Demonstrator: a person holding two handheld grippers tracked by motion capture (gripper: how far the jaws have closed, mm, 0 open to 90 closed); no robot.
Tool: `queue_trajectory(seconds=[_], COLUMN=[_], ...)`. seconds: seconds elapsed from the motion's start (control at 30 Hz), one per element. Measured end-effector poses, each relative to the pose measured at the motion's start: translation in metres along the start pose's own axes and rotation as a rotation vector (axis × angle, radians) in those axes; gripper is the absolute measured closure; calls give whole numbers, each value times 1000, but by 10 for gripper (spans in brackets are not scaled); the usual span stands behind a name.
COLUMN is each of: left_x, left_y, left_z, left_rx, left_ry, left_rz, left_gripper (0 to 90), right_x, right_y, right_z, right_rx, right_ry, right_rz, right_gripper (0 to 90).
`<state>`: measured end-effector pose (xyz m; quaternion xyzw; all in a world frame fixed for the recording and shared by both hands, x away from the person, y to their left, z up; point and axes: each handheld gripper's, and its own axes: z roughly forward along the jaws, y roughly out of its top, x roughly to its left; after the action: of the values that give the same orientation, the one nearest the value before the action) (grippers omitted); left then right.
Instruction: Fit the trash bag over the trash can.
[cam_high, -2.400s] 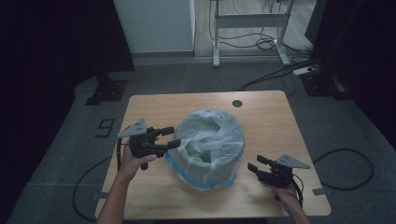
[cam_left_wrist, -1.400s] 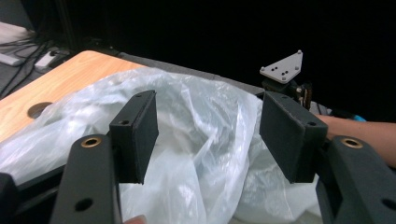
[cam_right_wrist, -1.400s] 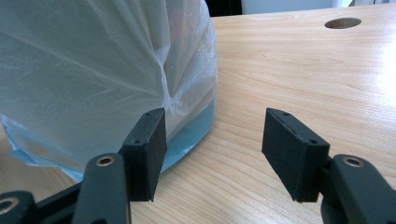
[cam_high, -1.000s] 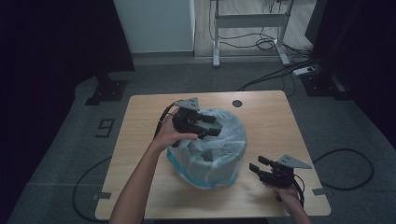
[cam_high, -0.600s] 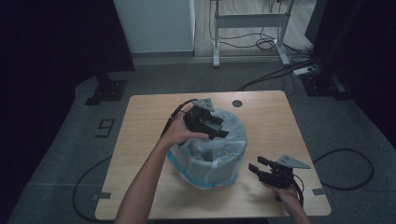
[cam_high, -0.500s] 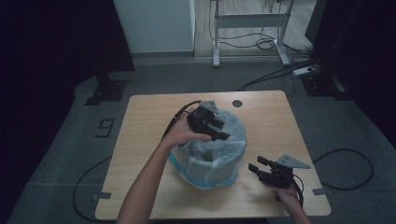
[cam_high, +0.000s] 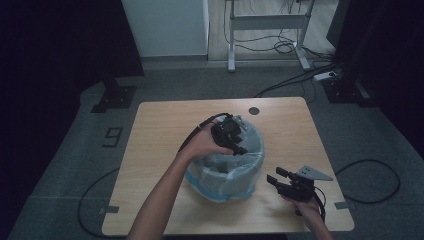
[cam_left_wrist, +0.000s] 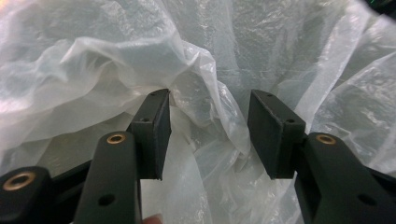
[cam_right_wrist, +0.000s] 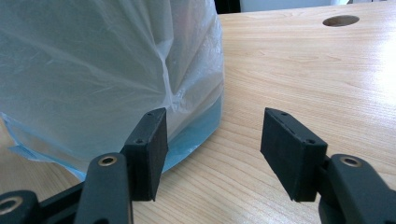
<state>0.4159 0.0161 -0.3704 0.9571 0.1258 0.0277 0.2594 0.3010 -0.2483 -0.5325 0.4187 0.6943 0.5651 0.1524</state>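
Observation:
A round bin (cam_high: 220, 186) lined with a clear plastic bag (cam_high: 252, 150) stands mid-table. My left gripper (cam_high: 239, 147) reaches over the bin's far rim and points down into the bag's mouth. In the left gripper view its jaws (cam_left_wrist: 208, 135) have just been closing, and a loose fold of the bag (cam_left_wrist: 224, 116) hangs between them. A gap remains at the right pad, so the gripper is still open. My right gripper (cam_high: 275, 176) rests low on the table to the right of the bin, open and holding nothing (cam_right_wrist: 212, 149). The bag (cam_right_wrist: 93, 70) and the bin's blue base (cam_right_wrist: 196, 135) lie just to its left.
The wooden table (cam_high: 160, 130) has a round cable hole (cam_high: 254, 110) near its far edge, seen also as the hole (cam_right_wrist: 341, 20) in the right gripper view. Cables trail over the grey floor, and a desk frame (cam_high: 265, 30) stands behind the table.
My left hand has swung from the bin's left side to above its top, then sunk toward the bag's mouth. The bag has been pushed down. The right gripper has kept still.

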Motion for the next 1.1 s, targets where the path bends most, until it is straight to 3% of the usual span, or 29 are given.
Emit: queue_trajectory(seconds=[0.13,0.23,0.33,0.5,0.67,0.83,1.1], left_x=[-3,-3,-2,1,6,8,15], left_y=[2,2,0,-11,-28,-45,-59], left_z=[9,8,-1,-31,-52,-55,-50], left_rx=[53,49,5,-110,-151,-121,-29], left_ry=[15,22,30,13,23,37,67], left_rz=[10,13,13,-3,-31,-53,-103], left_gripper=[476,456,430,421,421,430,565], right_x=[-1,-1,-2,-3,-3,-3,-3], right_y=[0,0,0,0,0,0,0], right_z=[-1,-1,-1,-2,-2,-2,-2], right_rx=[-1,1,1,3,1,4,3], right_ry=[-2,-2,-3,-9,-12,-13,-23], right_rz=[0,-1,-2,-4,-3,-3,-12], right_gripper=[404,404,404,404,403,403,407])
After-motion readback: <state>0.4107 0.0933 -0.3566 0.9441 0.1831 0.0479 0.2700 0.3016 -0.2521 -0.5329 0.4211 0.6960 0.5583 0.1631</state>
